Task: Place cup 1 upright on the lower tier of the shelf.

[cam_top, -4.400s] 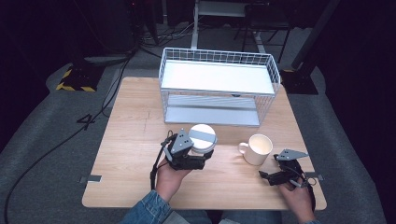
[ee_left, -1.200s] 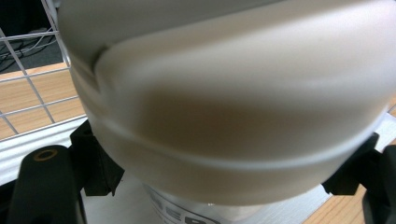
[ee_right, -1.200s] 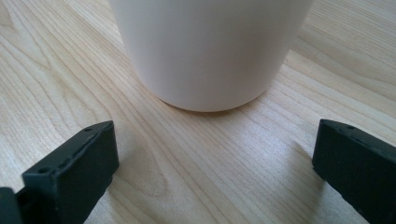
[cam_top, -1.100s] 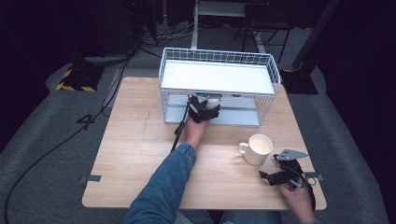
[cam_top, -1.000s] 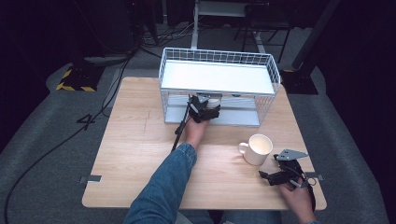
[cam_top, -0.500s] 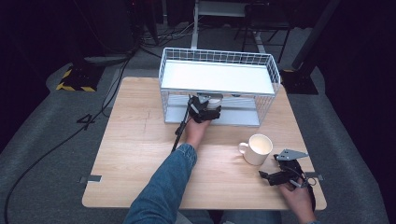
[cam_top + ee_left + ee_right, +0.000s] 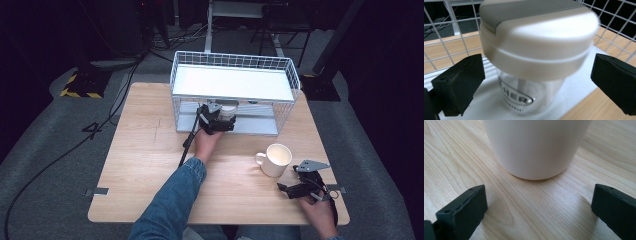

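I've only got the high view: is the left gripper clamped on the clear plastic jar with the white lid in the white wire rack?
Observer: No. The left gripper is open, both jaws clear of the clear plastic jar.
Operator: Where's the jar resting?
Observer: Base down on the white lower shelf.
Operator: And the right gripper?
Observer: The right gripper is open, jaws stopping short of the cream ceramic mug, nothing touching.
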`<state>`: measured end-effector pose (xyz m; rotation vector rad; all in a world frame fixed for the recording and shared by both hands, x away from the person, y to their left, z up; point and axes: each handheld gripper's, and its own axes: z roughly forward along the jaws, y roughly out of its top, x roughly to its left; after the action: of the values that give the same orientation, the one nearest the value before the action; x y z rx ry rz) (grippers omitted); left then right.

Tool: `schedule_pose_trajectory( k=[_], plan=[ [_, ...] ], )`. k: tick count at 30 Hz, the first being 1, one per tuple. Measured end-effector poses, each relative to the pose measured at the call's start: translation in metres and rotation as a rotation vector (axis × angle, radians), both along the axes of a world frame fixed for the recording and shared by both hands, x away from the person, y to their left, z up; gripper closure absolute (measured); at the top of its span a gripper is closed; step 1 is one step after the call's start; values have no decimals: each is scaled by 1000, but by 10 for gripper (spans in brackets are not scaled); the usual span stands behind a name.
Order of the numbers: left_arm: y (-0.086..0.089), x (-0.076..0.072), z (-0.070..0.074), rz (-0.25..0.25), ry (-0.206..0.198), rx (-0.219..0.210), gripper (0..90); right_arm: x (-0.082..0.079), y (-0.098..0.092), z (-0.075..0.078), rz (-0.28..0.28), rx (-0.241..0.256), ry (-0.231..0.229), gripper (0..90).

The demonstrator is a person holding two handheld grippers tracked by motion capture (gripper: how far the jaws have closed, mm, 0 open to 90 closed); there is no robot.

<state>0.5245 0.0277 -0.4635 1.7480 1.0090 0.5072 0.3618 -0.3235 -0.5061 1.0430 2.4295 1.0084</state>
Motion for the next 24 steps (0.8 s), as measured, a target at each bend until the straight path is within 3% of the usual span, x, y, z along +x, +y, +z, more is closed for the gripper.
schedule_pose_trajectory(
  k=[6, 15, 24],
  plan=[
    [13, -16, 6, -11, 1, -24, 0, 0, 0, 0, 0, 0, 0, 2],
    [31, -45, 25, -43, -50, -15, 0, 0, 0, 0, 0, -1, 0, 3],
    [53, -77, 45, -67, -68, 27, 0, 0, 0, 0, 0, -1, 1, 3]
  ],
)
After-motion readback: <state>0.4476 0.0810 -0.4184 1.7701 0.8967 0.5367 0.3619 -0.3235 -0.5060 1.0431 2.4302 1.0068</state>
